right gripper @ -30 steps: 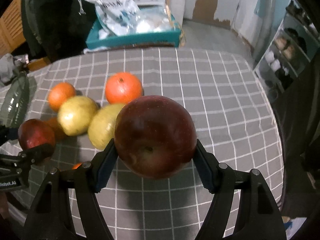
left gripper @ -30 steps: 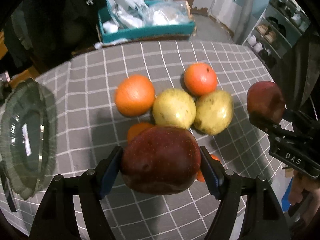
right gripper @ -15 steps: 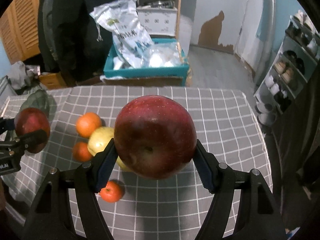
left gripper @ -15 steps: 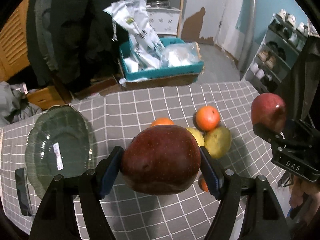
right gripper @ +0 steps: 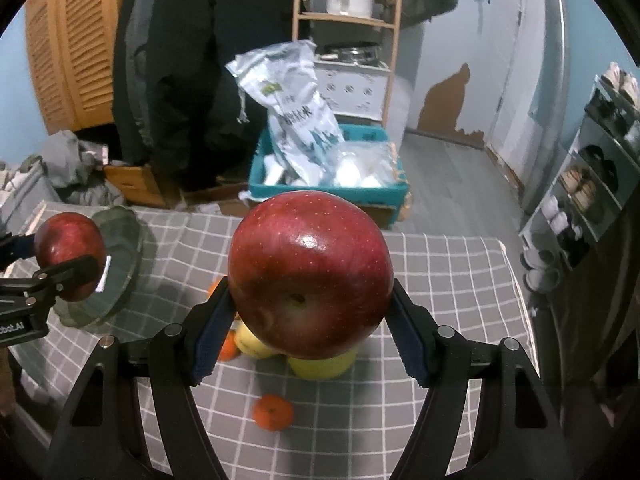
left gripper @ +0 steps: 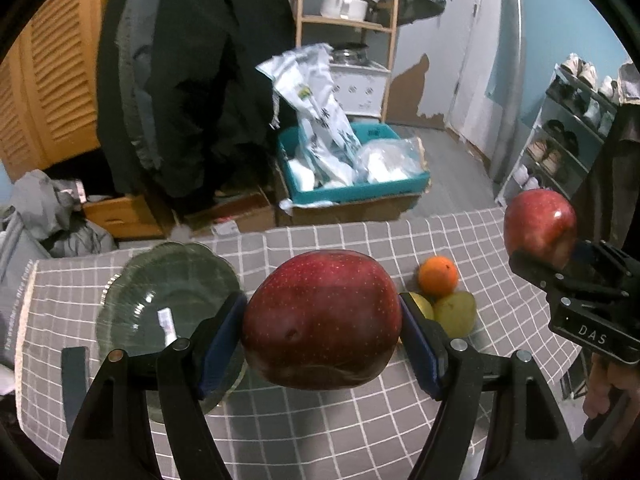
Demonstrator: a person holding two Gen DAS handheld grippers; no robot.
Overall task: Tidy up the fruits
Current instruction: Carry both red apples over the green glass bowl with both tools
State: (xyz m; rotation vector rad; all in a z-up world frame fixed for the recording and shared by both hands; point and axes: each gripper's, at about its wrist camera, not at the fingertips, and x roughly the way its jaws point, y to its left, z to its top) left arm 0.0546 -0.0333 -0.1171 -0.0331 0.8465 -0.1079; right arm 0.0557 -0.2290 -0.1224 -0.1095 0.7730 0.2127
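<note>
The left claw (left gripper: pixel 322 334) is closed on a dark red apple (left gripper: pixel 322 316), its blue pads pressed against both sides, with the fruit carried clear above the checked tablecloth (left gripper: pixel 360 420). Ahead and to the left of this claw, a green glass bowl (left gripper: pixel 168 276) sits on the cloth; part of its rim is hidden behind the left finger. Ahead and to the right lie an orange (left gripper: pixel 438 276) and, touching it on the near side, a yellow-green pear (left gripper: pixel 456 312); a second yellow fruit beside the pear is mostly hidden behind the right finger. The right claw (right gripper: pixel 310 316) grips a second red apple (right gripper: pixel 310 276) between its pads, also raised off the cloth. Directly below this claw sits more yellow fruit (right gripper: pixel 320 364), largely covered by the apple, and nearer the camera a small orange (right gripper: pixel 272 412) lies apart from that cluster. Beyond the table's far edge, a teal crate (right gripper: pixel 328 192) filled with plastic bags stands on the floor.
</note>
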